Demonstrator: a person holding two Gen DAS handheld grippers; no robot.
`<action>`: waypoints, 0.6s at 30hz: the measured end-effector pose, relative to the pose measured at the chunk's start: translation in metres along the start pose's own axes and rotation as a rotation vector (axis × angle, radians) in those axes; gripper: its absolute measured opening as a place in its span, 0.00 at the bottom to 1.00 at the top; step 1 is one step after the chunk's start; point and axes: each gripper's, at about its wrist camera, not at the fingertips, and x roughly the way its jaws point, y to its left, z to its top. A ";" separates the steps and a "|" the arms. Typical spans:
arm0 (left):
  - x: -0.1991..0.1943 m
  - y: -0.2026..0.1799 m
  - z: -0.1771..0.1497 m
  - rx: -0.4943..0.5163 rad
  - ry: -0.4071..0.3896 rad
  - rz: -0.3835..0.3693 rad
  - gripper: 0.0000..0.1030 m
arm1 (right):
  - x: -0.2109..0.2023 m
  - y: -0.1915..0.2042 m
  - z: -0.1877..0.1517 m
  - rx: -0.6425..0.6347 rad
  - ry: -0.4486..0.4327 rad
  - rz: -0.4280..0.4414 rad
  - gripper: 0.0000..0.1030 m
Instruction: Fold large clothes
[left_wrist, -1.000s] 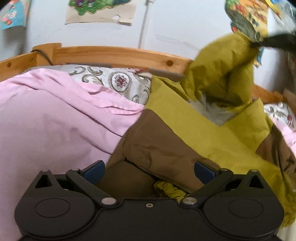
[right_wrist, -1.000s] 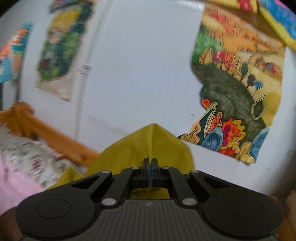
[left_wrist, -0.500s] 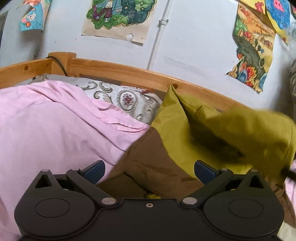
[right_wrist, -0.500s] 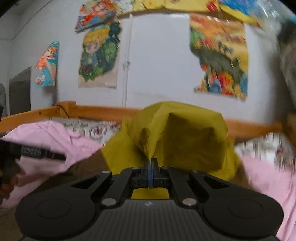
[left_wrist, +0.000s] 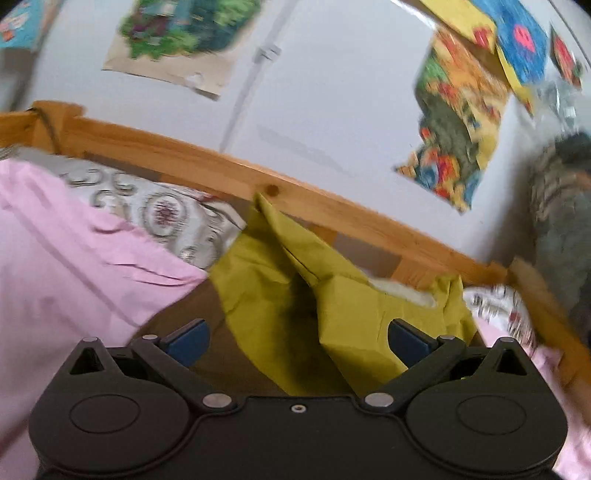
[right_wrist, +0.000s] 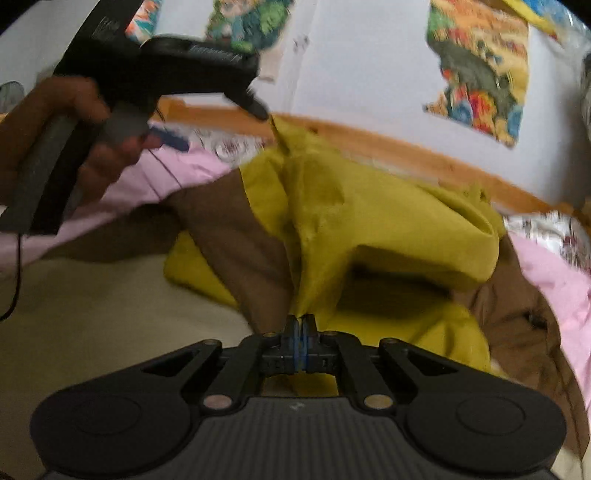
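An olive-yellow and brown garment (left_wrist: 303, 299) (right_wrist: 369, 229) lies bunched on a bed. My right gripper (right_wrist: 300, 325) is shut on a pinch of its yellow fabric, which rises taut from the blue pads (right_wrist: 295, 345). My left gripper (left_wrist: 297, 334) stands open above the garment, blue pads (left_wrist: 186, 338) wide apart with loose cloth lying between and below them, not pinched. In the right wrist view the left gripper (right_wrist: 218, 127) shows at upper left, held by a person's hand (right_wrist: 55, 122), hovering over the garment's far corner.
A pink sheet (left_wrist: 62, 266) and a patterned pillow (left_wrist: 166, 214) lie to the left. A wooden bed frame (left_wrist: 332, 206) runs along the back below a white wall with posters (left_wrist: 461, 122). Cream mattress surface (right_wrist: 92, 314) shows at the front left.
My right gripper came down from high against the wall to low over the bed, carrying the yellow fabric over onto the garment. The left gripper lifted and tilted a little, staying open.
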 end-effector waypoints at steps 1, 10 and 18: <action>0.012 -0.006 -0.002 0.032 0.029 0.004 0.99 | -0.005 -0.004 -0.004 0.015 0.018 0.003 0.03; 0.071 -0.011 -0.039 0.139 0.219 0.078 0.99 | -0.065 -0.071 0.007 0.128 0.002 -0.126 0.40; 0.067 -0.010 -0.044 0.209 0.228 0.088 0.99 | 0.022 -0.110 0.085 0.178 -0.114 -0.105 0.55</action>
